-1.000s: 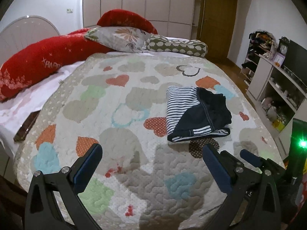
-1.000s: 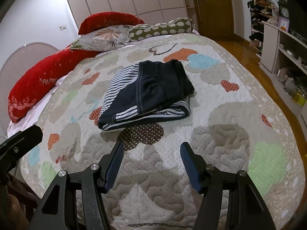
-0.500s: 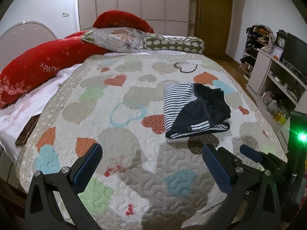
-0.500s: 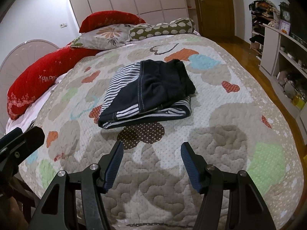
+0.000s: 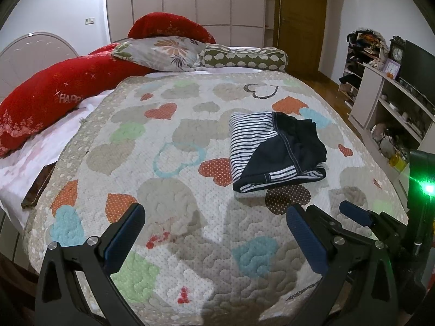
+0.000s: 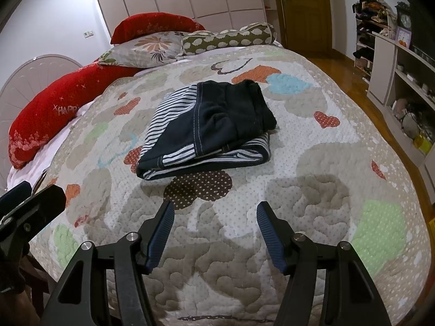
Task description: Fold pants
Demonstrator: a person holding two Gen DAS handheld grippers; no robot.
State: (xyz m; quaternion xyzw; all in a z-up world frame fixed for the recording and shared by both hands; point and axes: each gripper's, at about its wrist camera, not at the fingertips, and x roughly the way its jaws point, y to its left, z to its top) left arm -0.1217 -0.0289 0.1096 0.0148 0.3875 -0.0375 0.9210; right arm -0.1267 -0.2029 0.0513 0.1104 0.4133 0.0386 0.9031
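The pants [image 5: 274, 150], dark navy with white-striped panels, lie folded in a compact bundle on the heart-patterned quilt [image 5: 174, 190]. They also show in the right wrist view [image 6: 209, 127], in the middle of the bed. My left gripper [image 5: 214, 222] is open and empty, hovering over the near edge of the bed, left of and well short of the pants. My right gripper [image 6: 214, 217] is open and empty, directly in front of the pants but apart from them. Its fingers show at the right edge of the left wrist view [image 5: 353, 214].
Red bolster [image 5: 54, 92], floral pillow [image 5: 163, 54] and dotted bolster [image 5: 244, 58] lie at the head of the bed. A brown flat object [image 5: 38, 184] lies at the left bed edge. White shelves [image 5: 394, 114] stand to the right, beyond wooden floor [image 6: 350, 81].
Both grippers have drawn back and risen slightly from the bed; the pants look a little smaller and farther. The pants have not moved. Both grippers stay open.
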